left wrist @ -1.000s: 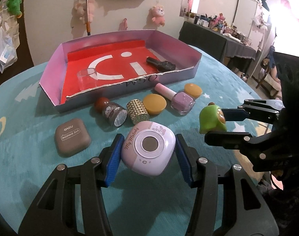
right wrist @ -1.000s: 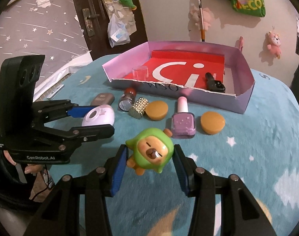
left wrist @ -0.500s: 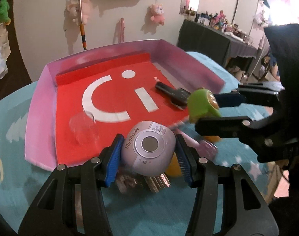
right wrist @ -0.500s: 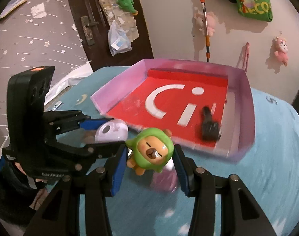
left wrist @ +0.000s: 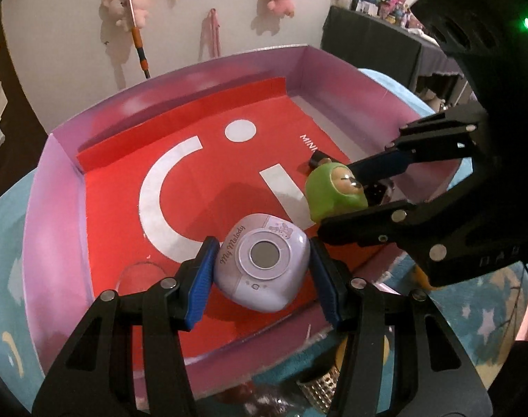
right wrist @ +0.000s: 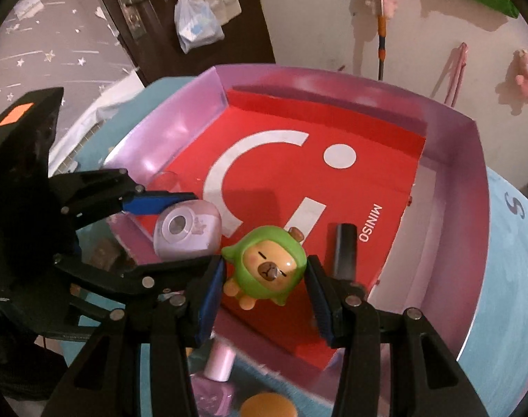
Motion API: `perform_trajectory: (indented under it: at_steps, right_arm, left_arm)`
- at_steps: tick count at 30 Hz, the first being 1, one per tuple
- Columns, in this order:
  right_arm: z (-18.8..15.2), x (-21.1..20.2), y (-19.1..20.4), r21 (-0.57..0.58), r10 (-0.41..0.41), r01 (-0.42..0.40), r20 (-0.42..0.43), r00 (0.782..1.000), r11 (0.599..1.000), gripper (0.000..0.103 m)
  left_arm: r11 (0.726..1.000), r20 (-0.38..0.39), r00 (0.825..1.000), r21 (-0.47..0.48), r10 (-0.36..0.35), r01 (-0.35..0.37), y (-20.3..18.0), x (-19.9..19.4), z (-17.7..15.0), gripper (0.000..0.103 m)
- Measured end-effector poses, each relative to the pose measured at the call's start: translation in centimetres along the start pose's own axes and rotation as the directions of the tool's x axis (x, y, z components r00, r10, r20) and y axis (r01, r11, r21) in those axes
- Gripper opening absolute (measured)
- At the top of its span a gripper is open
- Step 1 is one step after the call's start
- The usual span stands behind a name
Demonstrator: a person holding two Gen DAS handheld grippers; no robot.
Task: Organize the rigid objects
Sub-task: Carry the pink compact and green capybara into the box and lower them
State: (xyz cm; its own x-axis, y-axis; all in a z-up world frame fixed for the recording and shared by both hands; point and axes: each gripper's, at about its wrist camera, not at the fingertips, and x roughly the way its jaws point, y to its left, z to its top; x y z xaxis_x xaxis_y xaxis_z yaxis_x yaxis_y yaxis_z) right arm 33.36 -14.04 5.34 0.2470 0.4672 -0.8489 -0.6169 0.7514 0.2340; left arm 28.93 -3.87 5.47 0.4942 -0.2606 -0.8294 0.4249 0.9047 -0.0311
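Hard plastic, light and slick by the look of it: the left gripper (left wrist: 262,262) pinched the lilac case (left wrist: 261,262) across its flat sides, the right gripper (right wrist: 265,274) squeezed the green figurine (right wrist: 265,271), both above the red-floored box (left wrist: 55,215).

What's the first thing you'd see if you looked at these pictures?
Probably the big pink box with its bright red floor and white smiley shape, filling the middle. Held over its near side are two toys: a green hooded capybara figure clamped in the right gripper, and beside it a lilac My Melody gadget clamped in the left gripper. A black bottle lies inside the box.
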Motion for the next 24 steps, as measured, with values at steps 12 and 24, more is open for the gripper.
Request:
perform_trajectory:
  at_steps: [12,24]
  right_arm:
    - [1.1,1.4,-0.6,-0.04,-0.018,0.013,-0.143,0.99,0.999,0.049]
    - [2.3,2.2,-0.6,-0.031,-0.029,0.024,-0.195,0.98,0.999,0.05]
  left_arm:
    - [0.999,-0.044,0.999,0.036,0.016,-0.015,-0.4,1.8,0.2,0.05]
    - [0.999,-0.057,0.998,0.03,0.023,-0.021,-0.6,2.5,0.4,0.051]
